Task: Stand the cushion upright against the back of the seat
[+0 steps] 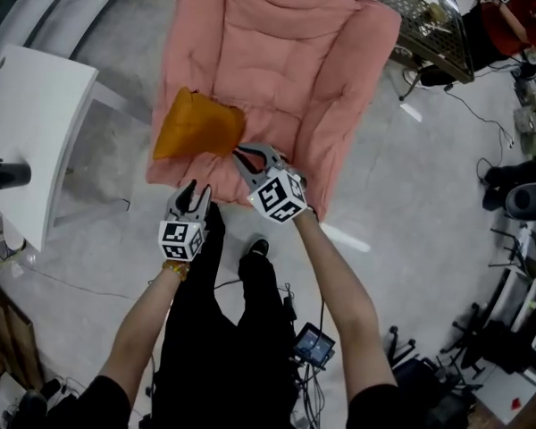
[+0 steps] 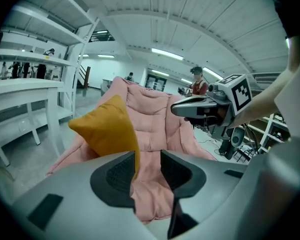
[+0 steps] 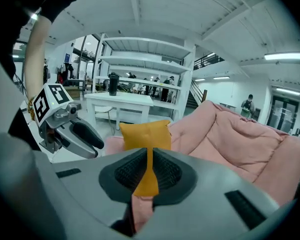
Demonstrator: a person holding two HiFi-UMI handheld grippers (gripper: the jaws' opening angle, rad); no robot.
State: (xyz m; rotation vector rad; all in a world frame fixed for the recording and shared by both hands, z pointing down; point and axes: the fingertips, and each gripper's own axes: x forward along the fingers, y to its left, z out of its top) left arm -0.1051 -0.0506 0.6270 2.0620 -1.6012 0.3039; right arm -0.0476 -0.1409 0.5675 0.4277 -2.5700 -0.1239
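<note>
1. Nearest the person, the left grey two-jaw gripper [image 1: 197, 189] has its jaws released, with nothing between them.
2. The right grey gripper [image 1: 244, 156] is clenched on a corner of the mustard-orange fabric cushion [image 1: 196, 125].
3. The cushion sits at the near left edge of the pink quilted padded chair [image 1: 286, 52].

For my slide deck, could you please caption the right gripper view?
Right gripper pinches a corner of the orange cushion over the pink padded seat.

1 cushion [image 1: 196, 125], 1 seat [image 1: 286, 52], 2 claws [image 1: 195, 190] [image 1: 244, 155], 1 wht table [image 1: 36, 123]
</note>
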